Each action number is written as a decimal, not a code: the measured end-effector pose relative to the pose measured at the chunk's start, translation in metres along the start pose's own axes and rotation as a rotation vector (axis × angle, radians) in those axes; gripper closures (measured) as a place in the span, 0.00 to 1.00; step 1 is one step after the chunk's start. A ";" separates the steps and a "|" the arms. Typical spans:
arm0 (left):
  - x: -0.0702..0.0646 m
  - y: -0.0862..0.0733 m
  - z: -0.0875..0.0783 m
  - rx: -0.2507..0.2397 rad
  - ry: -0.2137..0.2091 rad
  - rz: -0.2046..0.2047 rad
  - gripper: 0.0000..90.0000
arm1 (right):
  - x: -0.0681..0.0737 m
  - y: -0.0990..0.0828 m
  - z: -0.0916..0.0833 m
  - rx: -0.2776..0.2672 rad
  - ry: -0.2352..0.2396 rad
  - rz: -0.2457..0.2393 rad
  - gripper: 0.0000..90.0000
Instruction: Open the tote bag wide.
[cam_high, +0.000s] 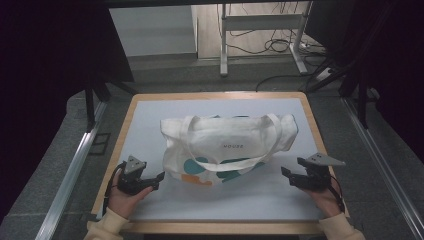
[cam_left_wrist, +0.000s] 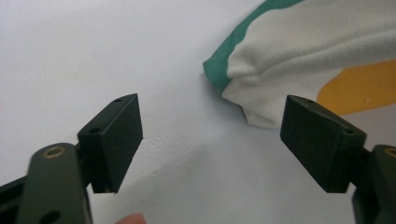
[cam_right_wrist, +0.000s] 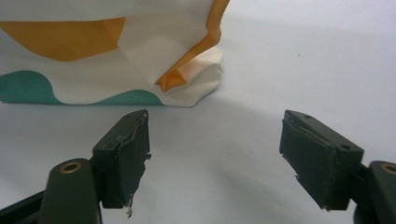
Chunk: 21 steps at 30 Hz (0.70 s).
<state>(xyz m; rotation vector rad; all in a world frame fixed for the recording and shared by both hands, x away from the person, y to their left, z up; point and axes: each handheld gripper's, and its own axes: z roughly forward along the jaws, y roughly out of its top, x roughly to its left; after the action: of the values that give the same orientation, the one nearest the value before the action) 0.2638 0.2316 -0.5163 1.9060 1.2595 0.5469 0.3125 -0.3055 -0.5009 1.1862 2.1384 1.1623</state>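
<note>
Both sets of tongs are spread wide with nothing between the pads; the left tongs (cam_high: 161, 176) sit just off the near-left corner of the bag, the right tongs (cam_high: 284, 172) a bit further off its near-right side, both low over the bench.

The thing in play is a cream canvas tote bag with teal and orange blobs printed on it (cam_high: 225, 150); it's lying flat in the middle of the white-topped bench with a wooden edge (cam_high: 215, 205), not touched by either pair yet. In the left gripper view a teal-trimmed corner of the fabric (cam_left_wrist: 219, 74) is right ahead of the jaws; in the right gripper view a folded orange-edged corner (cam_right_wrist: 187, 79) is ahead and a little left.

My guess is the step is grabbing the bag at both near corners; I'd slide each pad low along the surface so one goes under the cloth, pinch one layer of corner, not the whole wad; close both sides together so it doesn't skew.

Long axis runs left to right across the bench; the handles (cam_high: 235, 125) loop over the top, and the opening looks to face the far side, though that's hard to tell.
</note>
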 end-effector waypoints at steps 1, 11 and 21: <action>0.000 0.000 0.000 -0.007 -0.001 0.006 0.25 | 0.000 0.000 -0.001 -0.003 0.001 0.001 0.29; -0.004 0.006 -0.015 -0.027 -0.058 -0.025 0.27 | 0.001 0.003 -0.006 -0.025 -0.003 0.000 0.29; -0.002 0.008 -0.020 -0.044 -0.072 -0.046 0.26 | 0.003 0.003 -0.004 -0.014 0.004 -0.006 0.29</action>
<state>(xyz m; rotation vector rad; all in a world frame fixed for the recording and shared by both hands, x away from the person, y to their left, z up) 0.2540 0.2350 -0.4976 1.8389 1.2322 0.4739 0.3099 -0.3042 -0.4960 1.1715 2.1317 1.1768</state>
